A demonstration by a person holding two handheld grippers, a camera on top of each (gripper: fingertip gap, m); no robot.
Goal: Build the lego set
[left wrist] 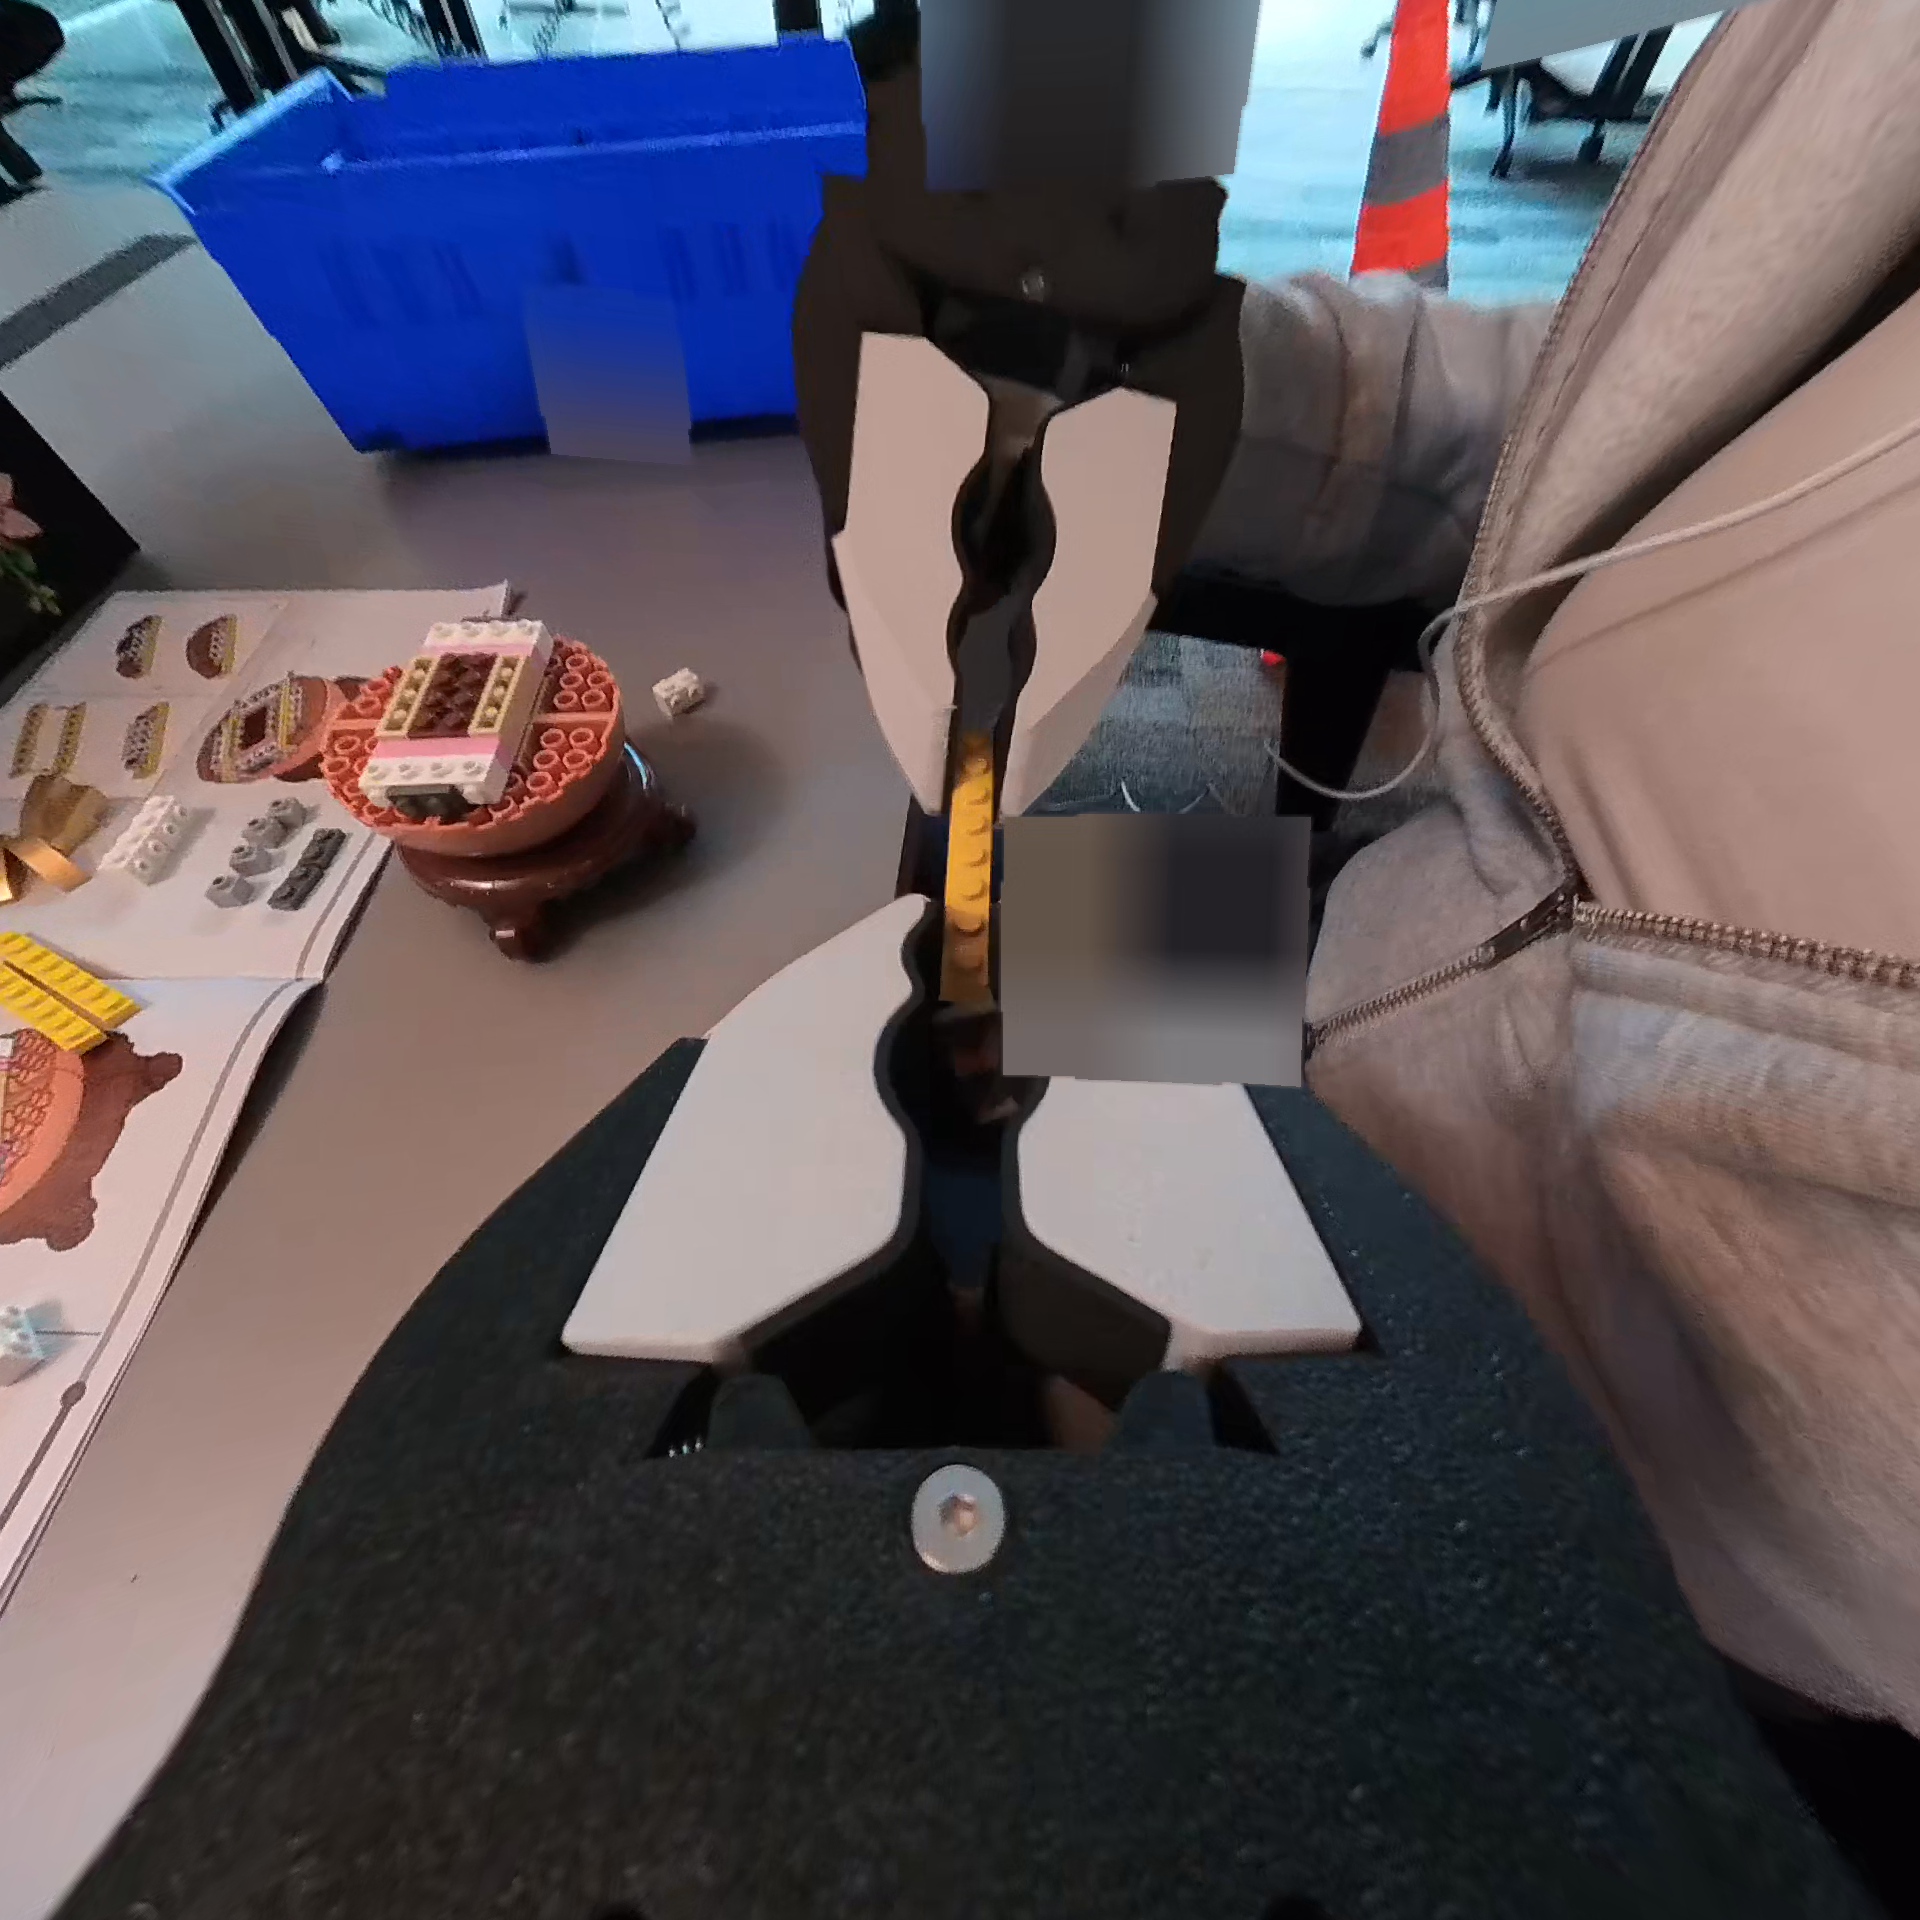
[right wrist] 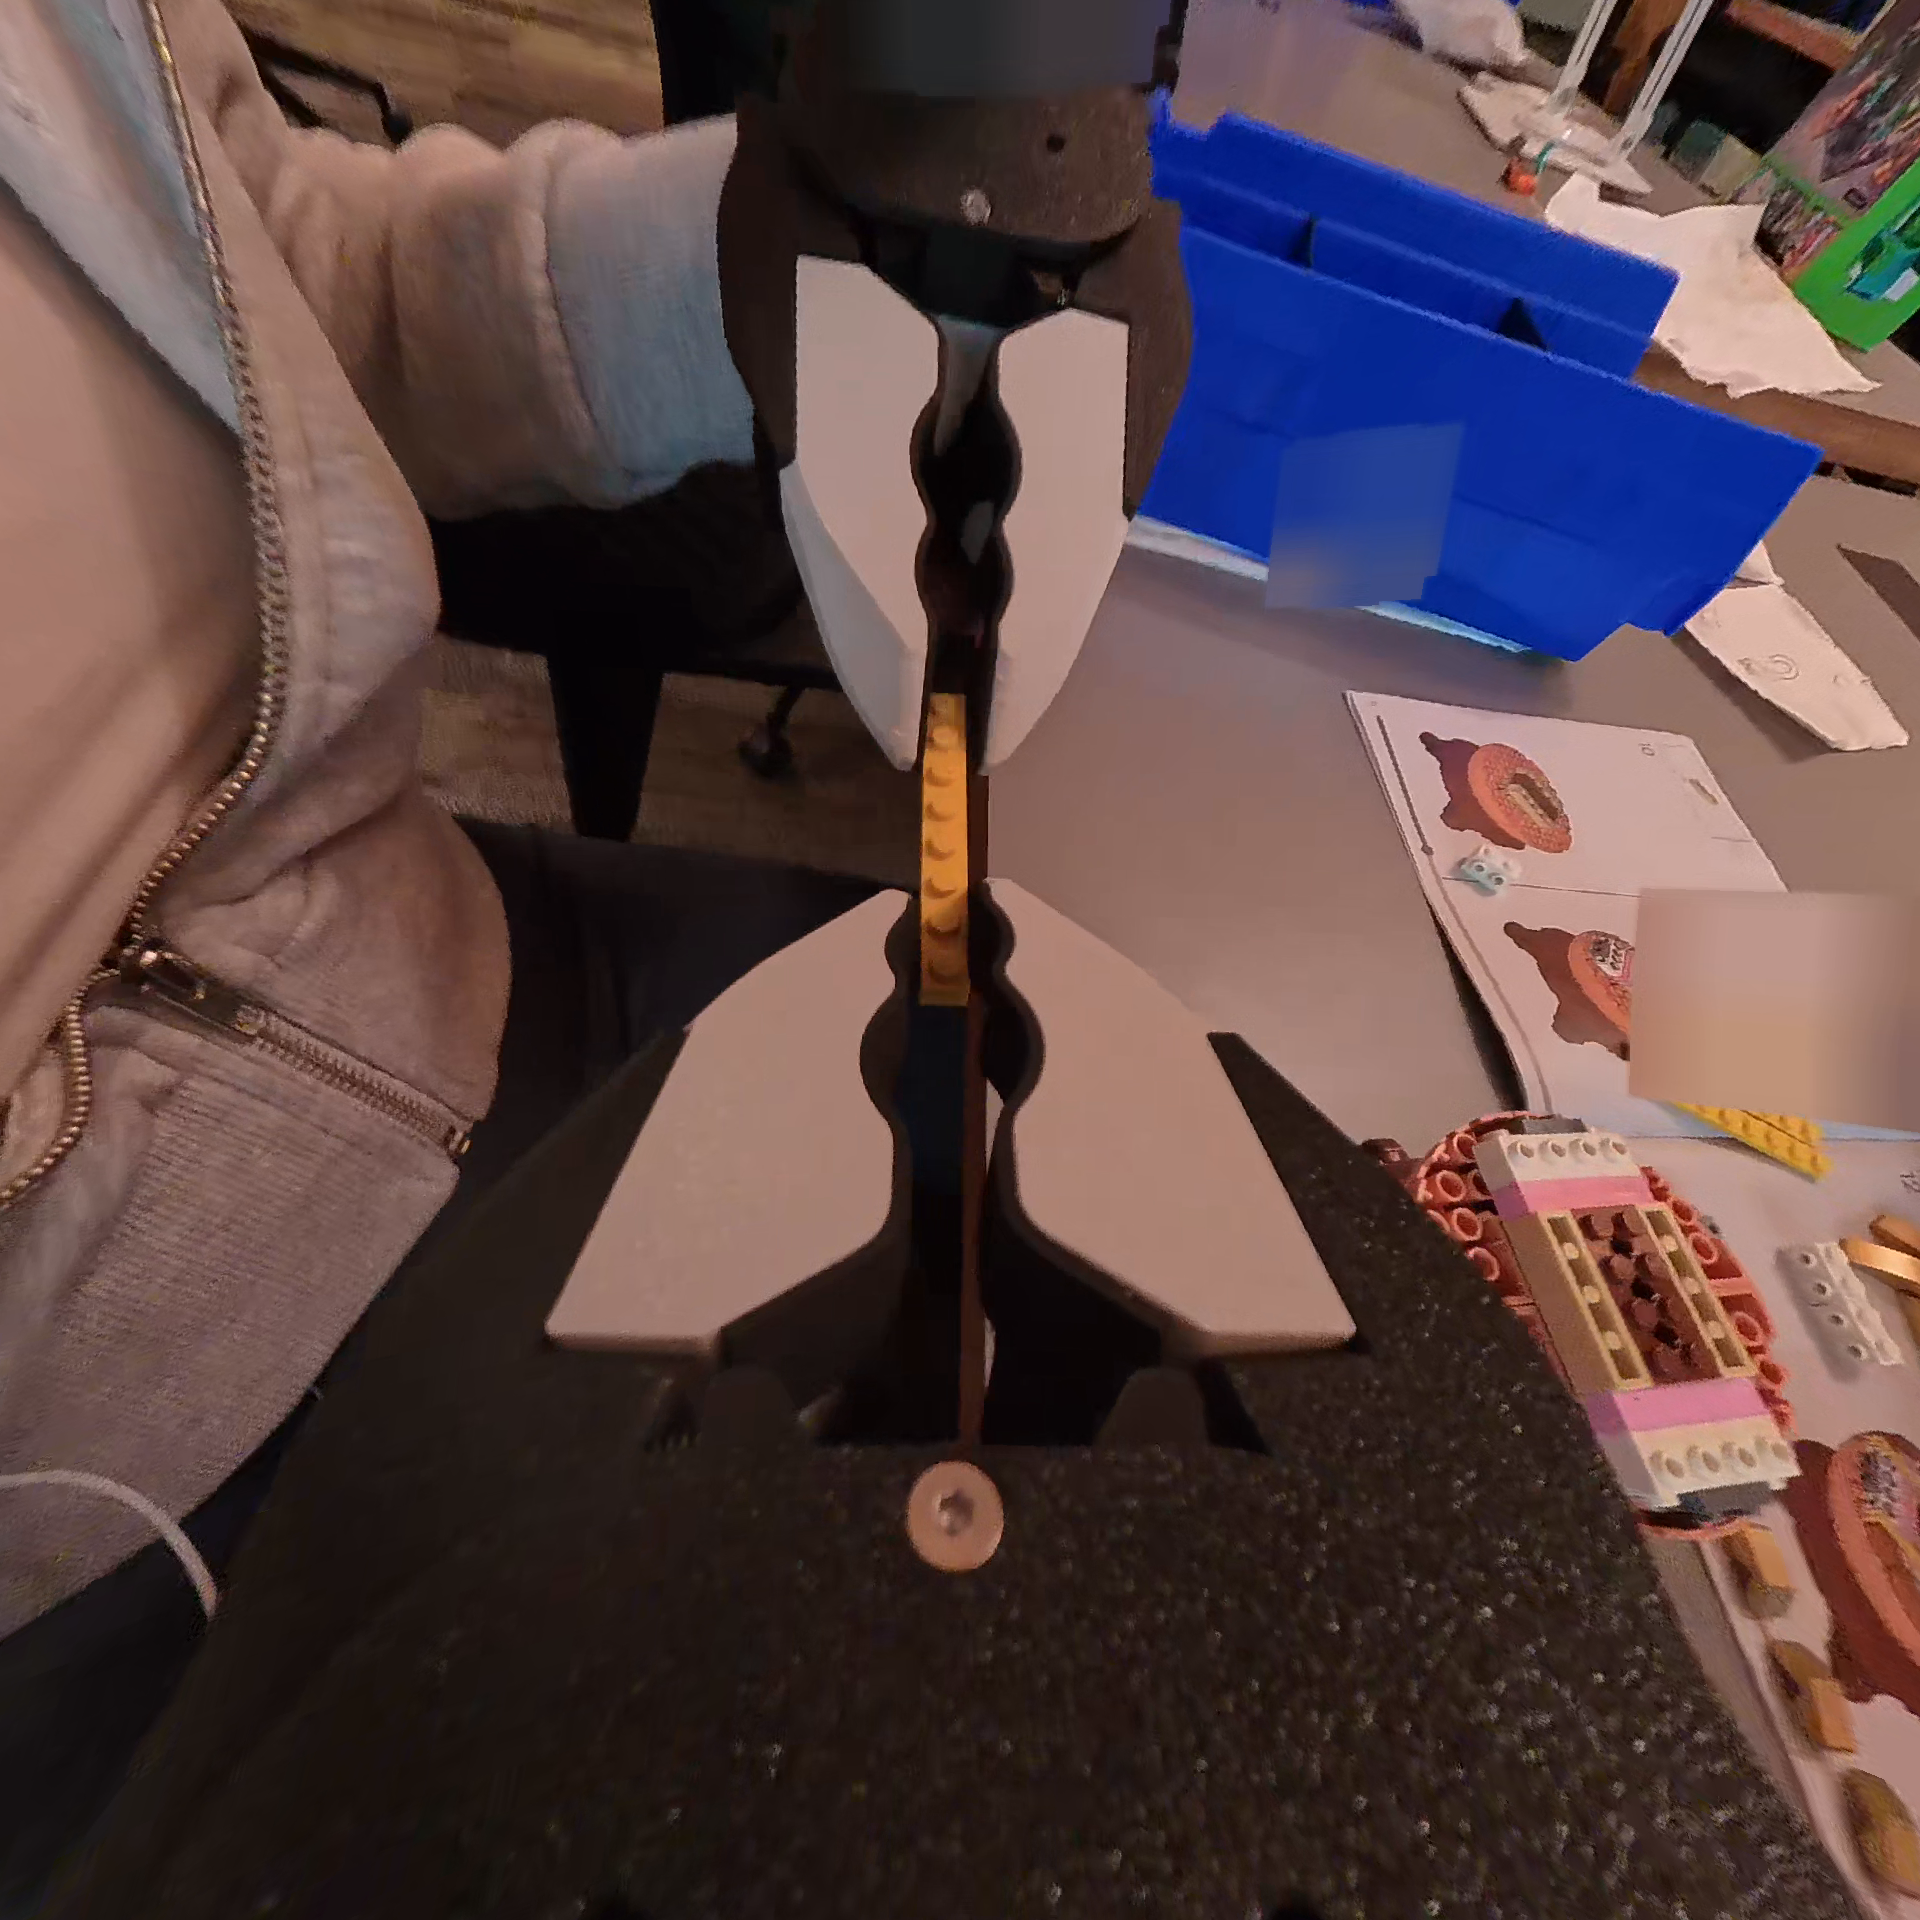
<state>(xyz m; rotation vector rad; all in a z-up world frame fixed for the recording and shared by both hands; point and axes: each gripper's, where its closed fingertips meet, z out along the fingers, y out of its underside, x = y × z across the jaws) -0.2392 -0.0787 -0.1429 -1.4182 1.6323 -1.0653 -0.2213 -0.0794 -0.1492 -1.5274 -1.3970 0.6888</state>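
The left gripper (left wrist: 961, 997) and the right gripper (right wrist: 951, 935) meet tip to tip in the air off the counter's near edge, in front of the person's grey zip jacket (left wrist: 1662, 831). Each is clenched on one end of the same long yellow strip (left wrist: 971, 862), a thin studded piece held edge-up between them. Only a short stretch of it shows between the two sets of tips.

The risk, as I see it, is in that double grip. If the hands twist or pull unevenly, the thin strip could bend, snap loose, or pop out of one gripper and fall to the carpet below, since nothing is under it. If either grip eases too early, it would tip and hang from the other end.

Farther out on the counter (left wrist: 623, 540) stands the round brown model (left wrist: 473, 738) with its white, pink and tan block on top, well apart from the grippers, beside the open instruction booklet (left wrist: 260, 935). A careless swing back toward it could knock the loose grey and white pieces on the booklet. A blue bin (left wrist: 520, 260) sits toward the far edge.
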